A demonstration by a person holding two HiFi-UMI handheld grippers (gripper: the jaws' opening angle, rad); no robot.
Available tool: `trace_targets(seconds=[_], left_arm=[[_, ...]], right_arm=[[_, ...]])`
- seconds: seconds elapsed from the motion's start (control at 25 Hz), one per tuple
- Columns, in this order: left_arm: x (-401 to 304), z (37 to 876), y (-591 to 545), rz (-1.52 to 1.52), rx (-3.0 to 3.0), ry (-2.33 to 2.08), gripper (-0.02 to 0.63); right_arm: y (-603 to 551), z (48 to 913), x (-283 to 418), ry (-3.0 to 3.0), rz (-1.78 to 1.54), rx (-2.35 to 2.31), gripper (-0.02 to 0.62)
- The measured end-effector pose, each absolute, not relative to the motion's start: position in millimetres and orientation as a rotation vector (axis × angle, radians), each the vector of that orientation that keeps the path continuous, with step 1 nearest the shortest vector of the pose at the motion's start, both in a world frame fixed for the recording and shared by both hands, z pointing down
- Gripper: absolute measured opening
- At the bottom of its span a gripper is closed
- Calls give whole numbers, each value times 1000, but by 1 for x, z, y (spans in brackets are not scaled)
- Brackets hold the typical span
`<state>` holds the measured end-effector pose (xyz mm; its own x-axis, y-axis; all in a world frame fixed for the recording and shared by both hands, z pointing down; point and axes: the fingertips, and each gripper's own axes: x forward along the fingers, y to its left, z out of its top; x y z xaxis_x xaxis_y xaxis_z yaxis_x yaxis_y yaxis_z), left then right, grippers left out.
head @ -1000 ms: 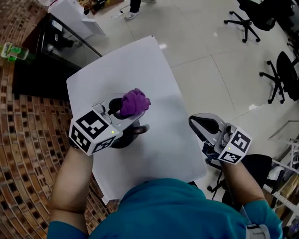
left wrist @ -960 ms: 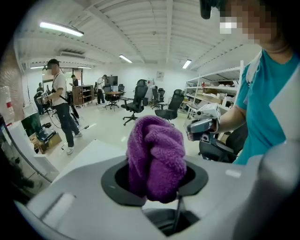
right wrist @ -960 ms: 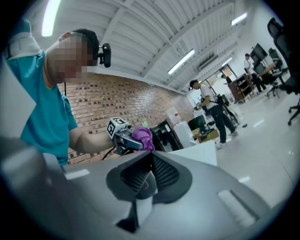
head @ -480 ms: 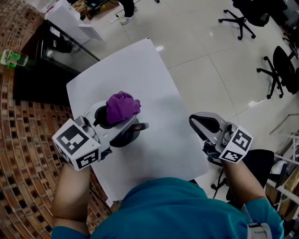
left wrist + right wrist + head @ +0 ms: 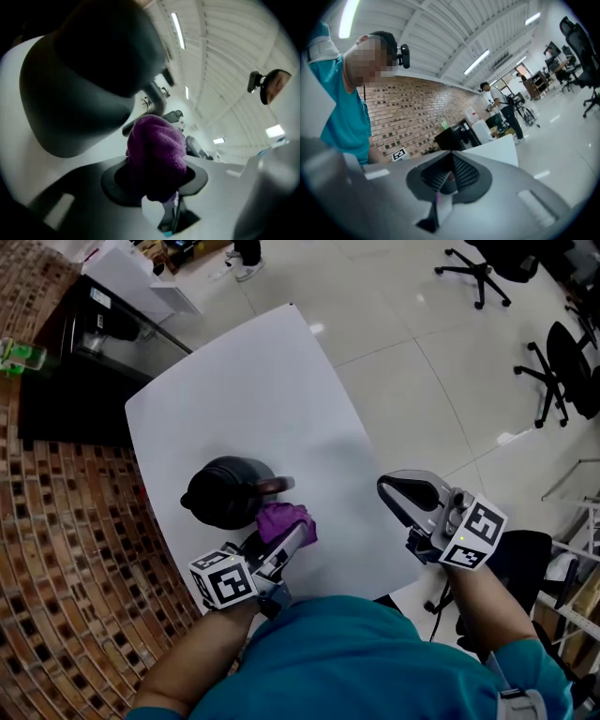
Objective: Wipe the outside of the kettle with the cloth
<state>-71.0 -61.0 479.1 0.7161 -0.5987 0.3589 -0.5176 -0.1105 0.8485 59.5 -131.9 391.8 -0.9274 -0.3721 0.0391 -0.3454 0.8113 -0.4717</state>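
Currently my left gripper (image 5: 292, 536) has its jaws clenched on the purple cloth (image 5: 284, 519), which bulges out in a rounded wad past the tips. I see the same in the left gripper view: the cloth (image 5: 157, 150) fills the gap of the left gripper (image 5: 161, 187), and the dark kettle (image 5: 84, 89) looms large just beyond it at the upper left. From the head view the kettle (image 5: 228, 491) stands upright on the white worktop (image 5: 244, 381), toward its near left part, with the cloth just beside the kettle's near right flank; I cannot tell whether the 2 are touching. My right gripper (image 5: 411, 495) hangs well apart from both, at the worktop's right edge. In its own view the right gripper (image 5: 447, 176) has its ribbed jaws pressed together with nothing between them
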Motion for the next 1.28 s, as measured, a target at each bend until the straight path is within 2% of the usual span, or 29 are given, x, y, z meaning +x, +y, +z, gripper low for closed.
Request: trace_targets(seconds=[0.52,0.72,0.8,1.0,1.12,1.28], left_arm=[[-90,568,-79,-43,1609,-1067,166],[-86,570,-76,1,1624,-1039,167],[-71,547,-60,176,1768,-959,166],[-48,431,-32,882,2352,-715,167],[-63,378,-53,1309,2503,-667,166],[-101,369,-90,1970,2404,-508,167]], right_arm=[[-117,413,73,2945,-815,-618,5],[-114,413,72,2950,-810,-609,5],[-112,407,70,2953,-788,-603,5],[-118,388,74,2932,-720,-601,5],[-122,379,76,2907,-684,-599,5],[-122,373,77,2880,-649,-594,5]])
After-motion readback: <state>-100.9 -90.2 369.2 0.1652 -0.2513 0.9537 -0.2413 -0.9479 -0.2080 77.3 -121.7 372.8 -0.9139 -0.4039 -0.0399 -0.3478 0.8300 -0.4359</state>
